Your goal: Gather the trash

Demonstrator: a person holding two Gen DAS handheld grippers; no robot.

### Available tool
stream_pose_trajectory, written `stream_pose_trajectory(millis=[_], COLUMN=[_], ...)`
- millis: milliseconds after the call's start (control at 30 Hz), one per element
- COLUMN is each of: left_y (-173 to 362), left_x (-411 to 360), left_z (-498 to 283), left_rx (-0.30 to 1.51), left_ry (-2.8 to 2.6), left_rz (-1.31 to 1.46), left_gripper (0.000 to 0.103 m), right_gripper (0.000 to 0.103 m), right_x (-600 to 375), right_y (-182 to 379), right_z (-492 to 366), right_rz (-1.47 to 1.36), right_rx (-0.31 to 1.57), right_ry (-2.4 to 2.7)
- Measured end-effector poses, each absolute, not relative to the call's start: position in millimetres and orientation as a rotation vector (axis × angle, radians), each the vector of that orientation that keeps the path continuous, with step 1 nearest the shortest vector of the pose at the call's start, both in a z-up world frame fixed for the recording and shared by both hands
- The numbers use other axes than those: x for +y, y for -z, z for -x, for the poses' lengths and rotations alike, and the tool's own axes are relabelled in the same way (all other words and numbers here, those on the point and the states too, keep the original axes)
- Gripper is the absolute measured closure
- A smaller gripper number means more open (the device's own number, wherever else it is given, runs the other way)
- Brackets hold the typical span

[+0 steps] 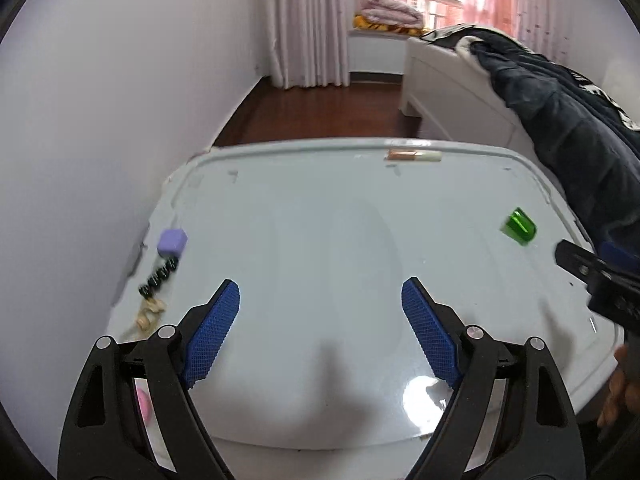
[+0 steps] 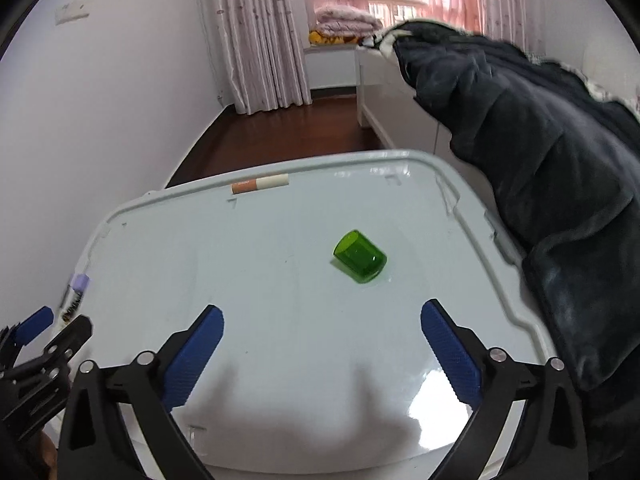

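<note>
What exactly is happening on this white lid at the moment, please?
A person holds a hand-held gripper in each hand over the white lid, collecting trash. The left hand-held gripper and the right hand-held gripper are both open and empty. A green cup lies tipped ahead of the right one; a cigarette sits by the far rim, and a purple cube near the left edge.

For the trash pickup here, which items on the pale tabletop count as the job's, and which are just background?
Job's things: green translucent plastic cup lying on its side; cigarette-like stick; purple cube; black coiled bit; beige scraps.

Lying about: dark blue blanket; folded pink quilt; patterned curtains.
</note>
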State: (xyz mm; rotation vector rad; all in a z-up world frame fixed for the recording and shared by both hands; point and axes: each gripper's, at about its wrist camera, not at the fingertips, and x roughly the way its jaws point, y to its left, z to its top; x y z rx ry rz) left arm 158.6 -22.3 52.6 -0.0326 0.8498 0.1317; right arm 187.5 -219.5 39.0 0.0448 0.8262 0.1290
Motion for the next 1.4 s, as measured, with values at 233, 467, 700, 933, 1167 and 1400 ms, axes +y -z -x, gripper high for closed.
stream_pose_trajectory(millis=[233,467,700,933,1167,1400], left_y=[-41,-36,-35,-35,-34,-33], left_x=[-10,1,6,3,4,4], left_z=[-168,-167,-169,-169,-171,-171], left_rx=[0.903,0.928,0.935,0.93,0.939,0.94], left_ry=[-0.14,-0.167,-0.175,-0.174,-0.179,-0.182], left_rz=[0.112,0.135,0.135,0.102,0.097,0.092], left_gripper=[0.022,0.022,0.022,0.022,0.022,0.022], right_gripper=[0.005,0.006,0.005,0.005,0.005,0.005], right_x=[-212,-213,-213,-212,-212,-213], right_y=[-30,-29,-27,-25,-24,-22], right_z=[-185,-185,-185,-185,-185,-185], right_rz=[-0.01,0.001,0.003,0.012,0.021,0.022], right_rx=[0.851,0.848,0.859,0.865,0.873,0.875], right_ry=[-0.122,-0.116,-0.114,-0.117,-0.116,-0.111])
